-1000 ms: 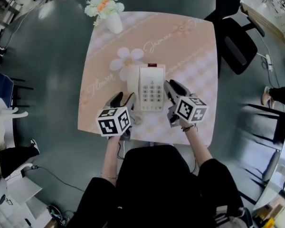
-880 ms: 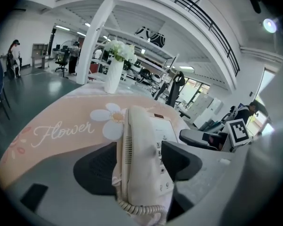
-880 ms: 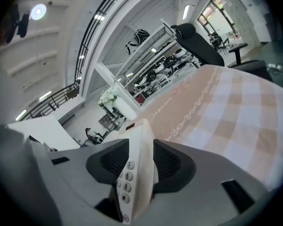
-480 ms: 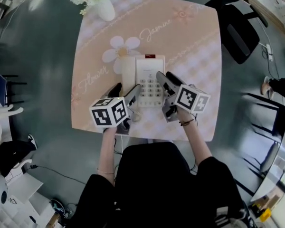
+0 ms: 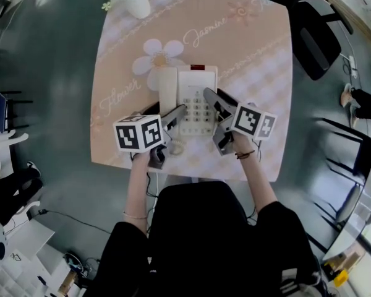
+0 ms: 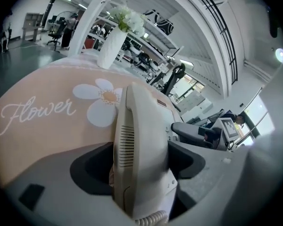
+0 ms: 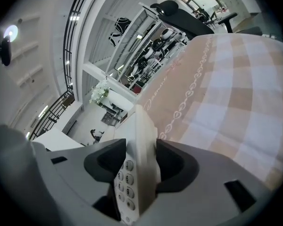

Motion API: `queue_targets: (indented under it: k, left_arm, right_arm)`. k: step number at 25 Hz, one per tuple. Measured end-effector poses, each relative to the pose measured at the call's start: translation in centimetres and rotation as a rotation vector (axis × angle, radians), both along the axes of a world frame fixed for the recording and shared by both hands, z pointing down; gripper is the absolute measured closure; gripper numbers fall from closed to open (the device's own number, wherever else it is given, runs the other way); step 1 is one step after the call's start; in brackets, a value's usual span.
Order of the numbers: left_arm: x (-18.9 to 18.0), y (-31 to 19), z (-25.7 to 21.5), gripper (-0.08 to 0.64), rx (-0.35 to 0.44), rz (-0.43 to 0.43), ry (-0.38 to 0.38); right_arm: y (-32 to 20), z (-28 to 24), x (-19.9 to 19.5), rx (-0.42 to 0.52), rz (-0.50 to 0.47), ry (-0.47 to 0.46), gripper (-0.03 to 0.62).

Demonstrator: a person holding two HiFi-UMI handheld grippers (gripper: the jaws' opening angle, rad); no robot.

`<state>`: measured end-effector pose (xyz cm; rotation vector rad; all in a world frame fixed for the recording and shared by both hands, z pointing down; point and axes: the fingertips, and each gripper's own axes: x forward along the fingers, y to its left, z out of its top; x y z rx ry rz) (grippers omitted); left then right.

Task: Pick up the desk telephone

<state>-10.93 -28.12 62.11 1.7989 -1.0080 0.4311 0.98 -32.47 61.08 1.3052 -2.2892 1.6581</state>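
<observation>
Grab stage, not lifting yet. The desk telephone (image 5: 196, 101) sits flat on the table (image 5: 253, 54), right between the two tongs. The left gripper (image 6: 140, 160) has just been opening and stands wide apart, with the handset (image 6: 142, 121) between its jaws and not squeezed. The right gripper (image 7: 139, 166) has just been closing over the keypad-side edge, and its pads look pressed on it, though the fisheye makes that hard to swear to. Next up, I'd guess: left closes firmly, then both rise together, level, so the handset stays in its cradle.
</observation>
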Motion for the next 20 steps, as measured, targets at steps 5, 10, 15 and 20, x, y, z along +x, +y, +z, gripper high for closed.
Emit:
queue_targets:
  k: [5, 10, 15, 20]
  left_arm:
    - [0.50, 0.00, 0.23, 0.224, -0.023, 0.038, -0.003]
    - [0.48, 0.08, 0.37, 0.222, -0.021, 0.046, 0.005]
    - [0.46, 0.00, 0.33, 0.222, -0.007, 0.037, 0.007]
    - [0.41, 0.12, 0.42, 0.224, -0.010, 0.036, -0.001]
  right_arm:
    - [-0.04, 0.05, -0.04, -0.018, -0.010, -0.023, 0.416]
    - [0.01, 0.08, -0.08, -0.028, -0.015, -0.034, 0.416]
    - [0.03, 0.10, -0.02, -0.017, -0.013, -0.025, 0.420]
    - [0.14, 0.09, 0.06, -0.004, -0.017, -0.008, 0.419]
